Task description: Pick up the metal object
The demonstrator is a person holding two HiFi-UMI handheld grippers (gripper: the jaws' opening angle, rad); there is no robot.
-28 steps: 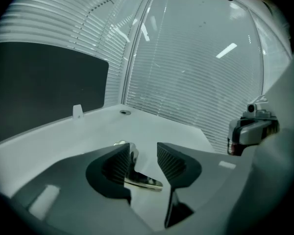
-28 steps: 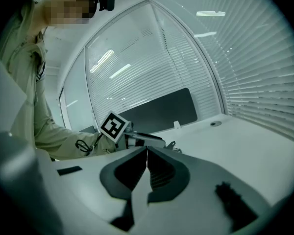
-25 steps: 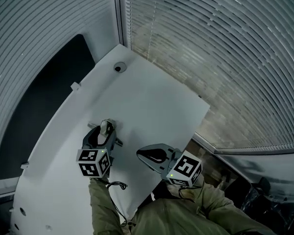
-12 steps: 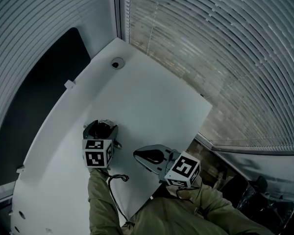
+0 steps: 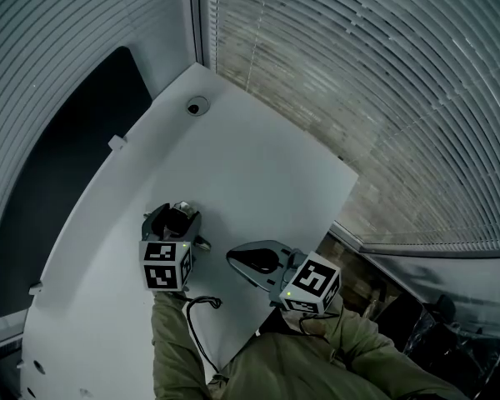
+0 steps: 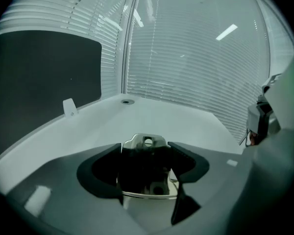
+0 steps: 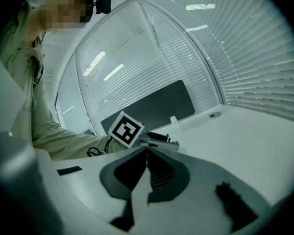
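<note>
Your metal object (image 6: 143, 142) lies flat on the white bench (image 5: 258, 165), in its near half, right under your left tongs (image 5: 177, 219). It looks like a bent, polished bracket with a holed tab at its far end. I'd expect it to be rigid and dense for its size, and slick on the pads (that shine promises little friction). Nothing about it seems fragile. Take it across its two straight flanks at mid-body, where the sides run parallel, and not by the rounded tab, which would let it swivel. Your left tongs straddle it with a jaw close on each side. They have just been closing in from a wider gape, but I judge the pads are not pressing on it yet, so the bracket is not gripped. Your right tongs (image 7: 147, 152) are closed, tips together on nothing, hovering near the bench's front edge. A second ago in the head view the left tongs stood a little farther along the bench, with metal showing on both sides of them. Now they have sunk over the piece, and only a stub shows at their right. The right tongs have scarcely shifted.
</note>
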